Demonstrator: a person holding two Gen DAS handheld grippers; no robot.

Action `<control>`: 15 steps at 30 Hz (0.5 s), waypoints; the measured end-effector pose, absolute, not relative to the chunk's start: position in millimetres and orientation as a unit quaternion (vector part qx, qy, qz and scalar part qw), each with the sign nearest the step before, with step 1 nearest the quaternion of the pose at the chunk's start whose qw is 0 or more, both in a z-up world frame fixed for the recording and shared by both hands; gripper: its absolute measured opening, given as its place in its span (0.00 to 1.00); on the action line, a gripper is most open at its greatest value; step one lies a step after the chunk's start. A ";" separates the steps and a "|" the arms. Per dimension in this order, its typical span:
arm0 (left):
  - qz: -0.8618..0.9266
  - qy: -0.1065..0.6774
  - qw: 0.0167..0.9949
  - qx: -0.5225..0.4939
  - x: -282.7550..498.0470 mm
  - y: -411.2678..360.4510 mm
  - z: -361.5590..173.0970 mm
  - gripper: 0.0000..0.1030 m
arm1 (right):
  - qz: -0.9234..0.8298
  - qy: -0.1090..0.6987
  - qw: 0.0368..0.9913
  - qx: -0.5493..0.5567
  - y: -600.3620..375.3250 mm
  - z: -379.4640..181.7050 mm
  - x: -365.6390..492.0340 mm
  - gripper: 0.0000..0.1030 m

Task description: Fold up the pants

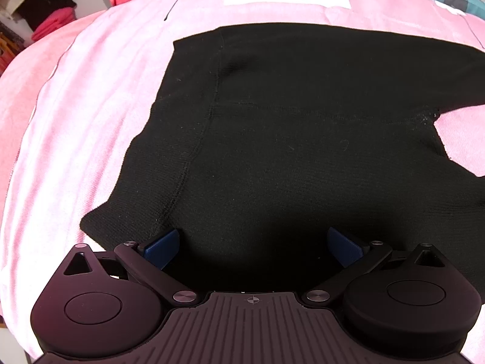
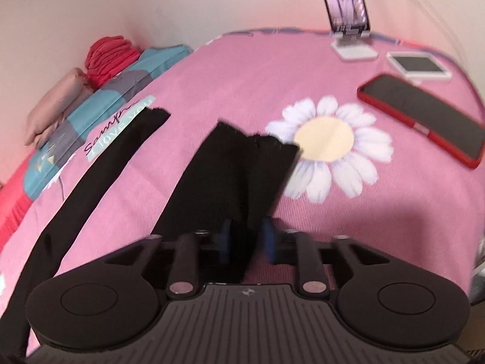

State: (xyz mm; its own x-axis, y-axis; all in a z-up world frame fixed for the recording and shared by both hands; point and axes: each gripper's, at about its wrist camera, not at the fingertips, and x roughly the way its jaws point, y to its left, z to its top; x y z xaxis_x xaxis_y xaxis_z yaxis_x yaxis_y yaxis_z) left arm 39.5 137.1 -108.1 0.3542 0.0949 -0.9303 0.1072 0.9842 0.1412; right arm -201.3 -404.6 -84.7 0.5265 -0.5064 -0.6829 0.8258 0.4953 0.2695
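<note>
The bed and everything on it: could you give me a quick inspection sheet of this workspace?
Surface: pink bedspread with a daisy print.
Job's things: black pants spread flat; one leg lifted.
Clutter: red-cased phone, white device, phone on a stand, folded clothes.
Grippers: left gripper open over the pants; right gripper shut on the leg.
Cables: nothing seen.
Surroundings: pale wall.

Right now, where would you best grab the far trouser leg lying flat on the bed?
Probably at the hem of the far leg, coming down from above with one finger slipped under the cut edge. It lies flat and straight on the pink bedspread, so only its free end offers a lip to pinch.
</note>
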 end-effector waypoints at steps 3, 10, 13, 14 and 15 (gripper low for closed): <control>-0.004 0.566 0.820 0.088 38.1 137.5 -107.8 1.00 | -0.430 0.273 0.826 0.243 -389.4 -73.2 -198.3 0.62; 0.004 0.568 0.818 0.091 37.8 134.9 -106.5 1.00 | -0.288 0.375 0.871 0.134 -342.4 -82.5 -163.3 0.77; 0.010 0.572 0.814 0.094 39.9 131.9 -102.8 1.00 | -0.313 0.405 0.849 0.131 -342.2 -91.4 -158.5 0.74; 0.011 0.572 0.815 0.095 39.1 130.7 -101.7 1.00 | -0.316 0.397 0.849 0.149 -344.3 -89.8 -162.1 0.75; 0.012 0.571 0.815 0.095 38.1 129.6 -100.7 1.00 | -0.315 0.396 0.848 0.161 -345.4 -88.7 -164.2 0.75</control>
State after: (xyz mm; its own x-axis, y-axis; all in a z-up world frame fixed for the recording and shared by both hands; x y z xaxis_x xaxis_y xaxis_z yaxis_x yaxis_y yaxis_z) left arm 38.1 129.6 -100.7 0.3478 0.1284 -0.9287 0.0893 0.9815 0.1692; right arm -164.2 -345.4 -88.7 0.4888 -0.4059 -0.7723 0.6607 0.7503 0.0238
